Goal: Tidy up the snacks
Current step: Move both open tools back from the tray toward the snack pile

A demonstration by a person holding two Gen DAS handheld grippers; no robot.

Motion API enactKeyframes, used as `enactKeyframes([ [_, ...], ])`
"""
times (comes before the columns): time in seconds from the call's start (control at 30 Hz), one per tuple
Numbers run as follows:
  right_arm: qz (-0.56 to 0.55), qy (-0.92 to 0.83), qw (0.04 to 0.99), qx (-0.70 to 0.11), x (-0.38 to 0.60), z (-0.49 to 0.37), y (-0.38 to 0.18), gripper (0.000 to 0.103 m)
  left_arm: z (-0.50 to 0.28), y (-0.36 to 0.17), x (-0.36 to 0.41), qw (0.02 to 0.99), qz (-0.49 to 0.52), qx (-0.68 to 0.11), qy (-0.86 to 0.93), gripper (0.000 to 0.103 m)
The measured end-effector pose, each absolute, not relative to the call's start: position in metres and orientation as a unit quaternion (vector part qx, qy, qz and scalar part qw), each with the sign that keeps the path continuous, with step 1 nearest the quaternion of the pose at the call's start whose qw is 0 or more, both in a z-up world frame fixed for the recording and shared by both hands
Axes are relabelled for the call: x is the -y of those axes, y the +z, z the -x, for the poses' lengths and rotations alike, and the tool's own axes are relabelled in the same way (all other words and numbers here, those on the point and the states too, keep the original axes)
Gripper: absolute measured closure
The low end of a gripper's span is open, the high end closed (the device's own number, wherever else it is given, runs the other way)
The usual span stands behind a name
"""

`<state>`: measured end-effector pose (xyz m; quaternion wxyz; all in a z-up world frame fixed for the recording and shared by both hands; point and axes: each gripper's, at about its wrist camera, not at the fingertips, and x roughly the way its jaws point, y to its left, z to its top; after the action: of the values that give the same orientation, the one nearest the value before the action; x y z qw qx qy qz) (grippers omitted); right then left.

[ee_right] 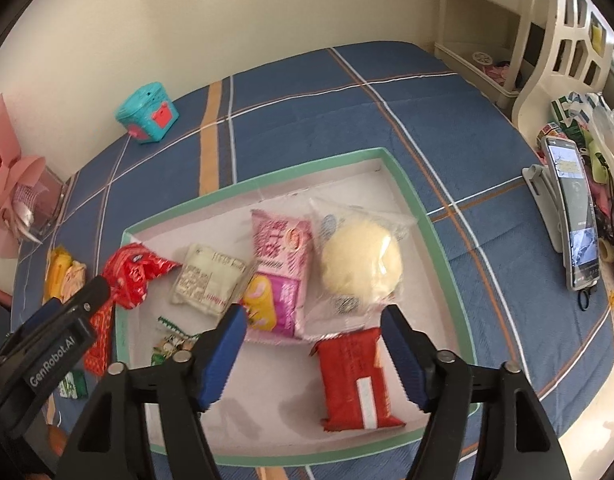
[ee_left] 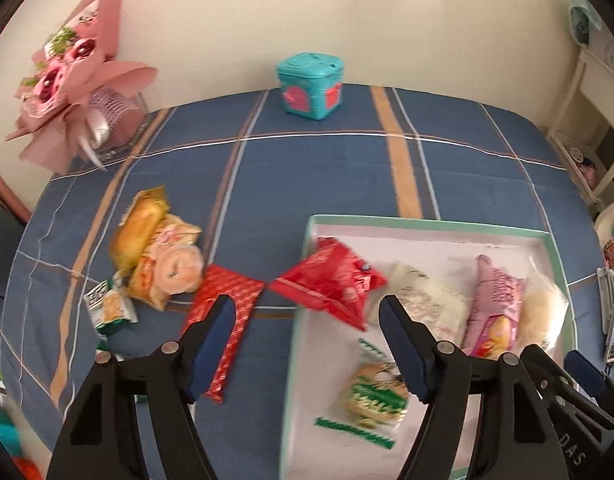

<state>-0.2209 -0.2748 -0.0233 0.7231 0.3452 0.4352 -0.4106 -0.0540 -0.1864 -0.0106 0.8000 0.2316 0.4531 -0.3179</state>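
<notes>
A shallow white tray with a mint rim [ee_left: 427, 225] [ee_right: 435, 216] lies on the blue plaid cloth. In it lie a white packet [ee_right: 209, 280], a pink packet [ee_right: 281, 268], a round yellow bun [ee_right: 361, 266], a red pack [ee_right: 355, 380] and a green-white packet [ee_left: 377, 396]. A crumpled red bag [ee_left: 331, 280] [ee_right: 133, 274] rests across the tray's left rim. My left gripper [ee_left: 307, 328] is open and empty above that rim. My right gripper [ee_right: 313, 336] is open and empty over the tray, above the red pack. Loose snacks [ee_left: 159, 252] and a long red pack [ee_left: 223, 328] lie left of the tray.
A teal box [ee_left: 311, 86] stands at the far edge by the wall. A pink bouquet [ee_left: 75, 80] sits at the back left. A phone on a stand [ee_right: 575, 216] and clutter lie at the right; a cream shelf [ee_right: 547, 40] stands beyond.
</notes>
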Motion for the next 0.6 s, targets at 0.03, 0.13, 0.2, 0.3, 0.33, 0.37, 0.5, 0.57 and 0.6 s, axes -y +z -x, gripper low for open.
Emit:
enactKeyframes([
  [0.03,-0.341,-0.409,0.725,-0.437,0.271,0.219,-0.023,0.021,0.053,-0.011,0.183,0.801,-0.231,-0.453,-0.315,0.028],
  [0.13,-0.329,-0.402,0.730,-0.444,0.260,0.214,-0.023,0.011,0.049,-0.009,0.173,0.809,-0.238,-0.454,-0.289,0.028],
  [0.2,-0.325,-0.401,0.732,-0.445,0.255,0.212,-0.023,0.002,0.044,-0.009,0.166,0.812,-0.239,-0.457,-0.275,0.028],
  [0.3,-0.317,-0.400,0.736,-0.444,0.248,0.210,-0.022,0.000,0.038,-0.009,0.155,0.810,-0.229,-0.467,-0.272,0.028],
  [0.33,-0.315,-0.400,0.737,-0.444,0.246,0.209,-0.021,0.000,0.036,-0.010,0.151,0.808,-0.225,-0.473,-0.268,0.028],
  [0.37,-0.314,-0.399,0.738,-0.445,0.244,0.208,-0.021,0.000,0.033,-0.012,0.147,0.807,-0.225,-0.479,-0.261,0.028],
  [0.5,-0.307,-0.393,0.739,-0.453,0.236,0.202,-0.022,0.000,0.026,-0.013,0.132,0.807,-0.220,-0.487,-0.250,0.028],
  [0.57,-0.303,-0.389,0.743,-0.453,0.231,0.199,-0.022,0.000,0.023,-0.011,0.125,0.808,-0.213,-0.490,-0.248,0.028],
  [0.6,-0.303,-0.386,0.746,-0.450,0.229,0.198,-0.021,0.000,0.021,-0.011,0.122,0.809,-0.211,-0.489,-0.248,0.026],
])
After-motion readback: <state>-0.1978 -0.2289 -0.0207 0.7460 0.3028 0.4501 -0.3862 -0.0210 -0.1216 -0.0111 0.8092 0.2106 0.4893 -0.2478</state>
